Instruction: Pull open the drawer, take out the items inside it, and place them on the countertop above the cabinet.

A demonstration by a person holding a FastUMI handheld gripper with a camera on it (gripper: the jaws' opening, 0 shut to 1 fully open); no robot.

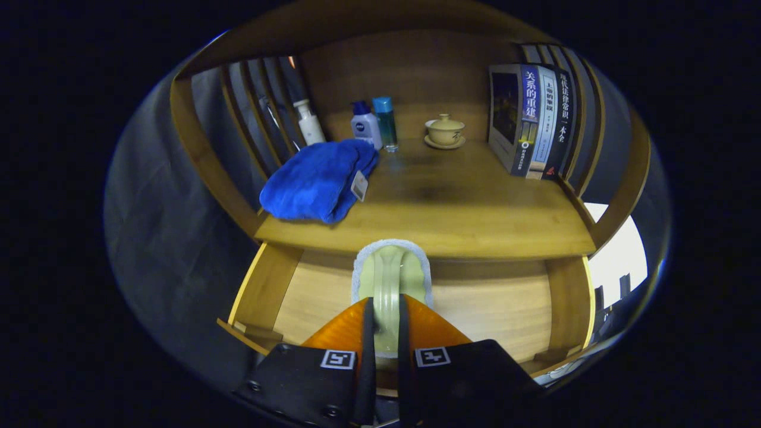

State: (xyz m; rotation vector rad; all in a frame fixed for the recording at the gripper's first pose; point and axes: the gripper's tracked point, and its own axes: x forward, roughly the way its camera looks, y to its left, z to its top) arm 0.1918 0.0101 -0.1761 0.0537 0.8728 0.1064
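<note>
You have the gripper closed on a pale green pad with a fluffy white rim, the jaws drawn in tight with only its thin middle between them, so both fingers press on it; held by one end like this, the rest stands up ahead of the fingers and can be carried clear. It hangs over the open drawer, whose wooden floor shows below, just short of the front edge of the bench above the cabinet. That edge is the lip you must lift over, in my judgement. On the bench, a folded blue towel lies near left, three bottles stand far left, a lidded teacup on a saucer far centre, and books far right. The middle looks bare wood, the likeliest landing spot. Slatted wooden sides enclose the bench left and right.
</note>
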